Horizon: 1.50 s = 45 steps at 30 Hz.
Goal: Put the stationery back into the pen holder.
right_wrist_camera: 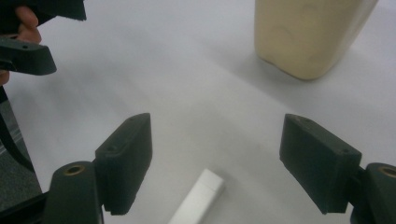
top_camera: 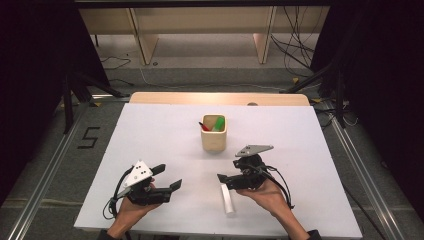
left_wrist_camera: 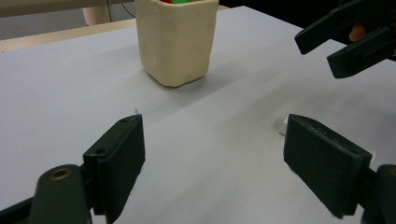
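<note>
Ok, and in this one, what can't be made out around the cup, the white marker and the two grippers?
- Cup contents: the high view shows red and green tips, too small to identify; the left gripper view's top edge cuts them off.
- White marker: its upper end lies under the right gripper in the high view; the right gripper view's bottom edge cuts it off.
- Left gripper: its underside is hidden by the hand.

One cream cup at the counter's middle, two markers inside the cup, one red, one green, one white marker lying near the cup, two claws, left claw and right claw, flanking the white marker
</note>
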Tool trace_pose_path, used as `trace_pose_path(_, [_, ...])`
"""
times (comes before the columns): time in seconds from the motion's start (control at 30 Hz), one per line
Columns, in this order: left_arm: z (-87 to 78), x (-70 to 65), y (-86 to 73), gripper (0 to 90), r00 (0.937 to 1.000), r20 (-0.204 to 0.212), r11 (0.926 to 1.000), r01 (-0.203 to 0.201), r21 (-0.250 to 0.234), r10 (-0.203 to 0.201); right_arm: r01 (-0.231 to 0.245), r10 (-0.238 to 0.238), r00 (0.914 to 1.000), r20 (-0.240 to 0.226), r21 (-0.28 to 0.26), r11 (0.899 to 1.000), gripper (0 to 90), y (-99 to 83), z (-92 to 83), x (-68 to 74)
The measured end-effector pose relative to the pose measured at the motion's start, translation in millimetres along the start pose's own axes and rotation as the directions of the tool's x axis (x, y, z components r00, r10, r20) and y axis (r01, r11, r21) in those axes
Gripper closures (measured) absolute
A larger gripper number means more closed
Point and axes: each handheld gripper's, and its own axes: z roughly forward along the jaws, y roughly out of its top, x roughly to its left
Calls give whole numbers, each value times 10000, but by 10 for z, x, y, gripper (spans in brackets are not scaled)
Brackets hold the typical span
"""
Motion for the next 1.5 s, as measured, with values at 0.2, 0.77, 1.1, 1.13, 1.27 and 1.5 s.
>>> trace_pose_path(0.2, [5,-3,-1,204,10000,-13,10000,1,-1,-1,91,-94,9999,73,360,9993,256,-48,0,64])
trace_pose_path(0.77, [5,-5,-1,202,10000,5,10000,-22,24,22,185,-211,9997,140,1658,9860,256,-189,111,205])
trace_pose_path(1.1, [7,-6,-2,202,10000,14,10000,-34,38,34,231,-281,9994,188,2265,9737,273,-276,161,258])
trace_pose_path(1.13, [7,-5,-2,202,10000,16,10000,-32,39,32,258,-306,9994,174,2316,9725,273,-283,169,263])
trace_pose_path(1.27, [8,-5,-3,202,10000,13,10000,-24,33,24,278,-367,9988,316,2467,9687,278,-310,182,274])
trace_pose_path(1.5, [9,-9,-3,202,10000,23,9999,-69,87,69,372,-514,9976,457,2693,9623,293,-367,214,299])
